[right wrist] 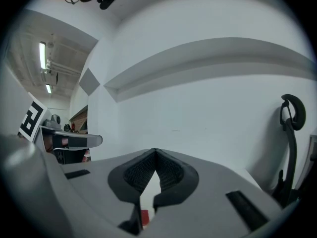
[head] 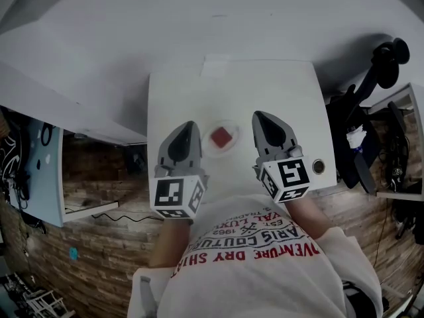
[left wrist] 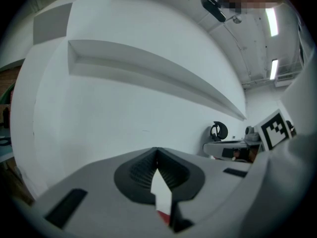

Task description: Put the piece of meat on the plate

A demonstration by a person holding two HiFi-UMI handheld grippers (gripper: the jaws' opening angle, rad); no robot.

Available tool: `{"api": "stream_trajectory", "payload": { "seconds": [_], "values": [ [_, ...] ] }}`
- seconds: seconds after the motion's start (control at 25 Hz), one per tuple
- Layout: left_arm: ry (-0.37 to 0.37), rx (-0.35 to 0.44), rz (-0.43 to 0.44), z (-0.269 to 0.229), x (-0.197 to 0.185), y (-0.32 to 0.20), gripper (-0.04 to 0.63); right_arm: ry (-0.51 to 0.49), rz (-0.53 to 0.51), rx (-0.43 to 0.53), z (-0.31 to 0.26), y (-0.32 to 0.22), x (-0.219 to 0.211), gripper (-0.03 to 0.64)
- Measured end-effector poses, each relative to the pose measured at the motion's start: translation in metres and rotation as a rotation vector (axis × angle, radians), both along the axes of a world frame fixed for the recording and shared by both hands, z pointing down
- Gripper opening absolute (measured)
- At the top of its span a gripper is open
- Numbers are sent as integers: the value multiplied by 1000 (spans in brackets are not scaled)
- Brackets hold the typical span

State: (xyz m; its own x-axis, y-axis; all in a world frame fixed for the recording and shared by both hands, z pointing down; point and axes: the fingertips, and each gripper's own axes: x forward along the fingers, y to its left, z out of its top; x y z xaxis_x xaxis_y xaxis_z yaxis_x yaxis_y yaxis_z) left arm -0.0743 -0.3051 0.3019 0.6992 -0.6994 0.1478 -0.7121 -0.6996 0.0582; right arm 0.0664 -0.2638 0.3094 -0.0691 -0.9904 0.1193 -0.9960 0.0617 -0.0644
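Between my tongs, 12 o'clock from me, meat (head: 222,136) lies on plate (head: 233,126). At plate's 9 o'clock left tongs (head: 187,126), at 3 o'clock right tongs (head: 260,116); both clenched, empty. Job looks done. Best draw both back toward 6 o'clock, level, clear of plate.

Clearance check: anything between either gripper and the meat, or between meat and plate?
Nothing visible. The meat already lies on the plate, with the left gripper and right gripper shut and empty on either side of it.
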Motion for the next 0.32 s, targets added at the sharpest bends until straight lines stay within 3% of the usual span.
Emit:
{"api": "stream_trajectory", "payload": {
  "seconds": [0.32],
  "values": [
    [13, -11, 12, 1, 2, 2, 5, 38, 5, -33, 8, -2, -3, 12]
  ]
}}
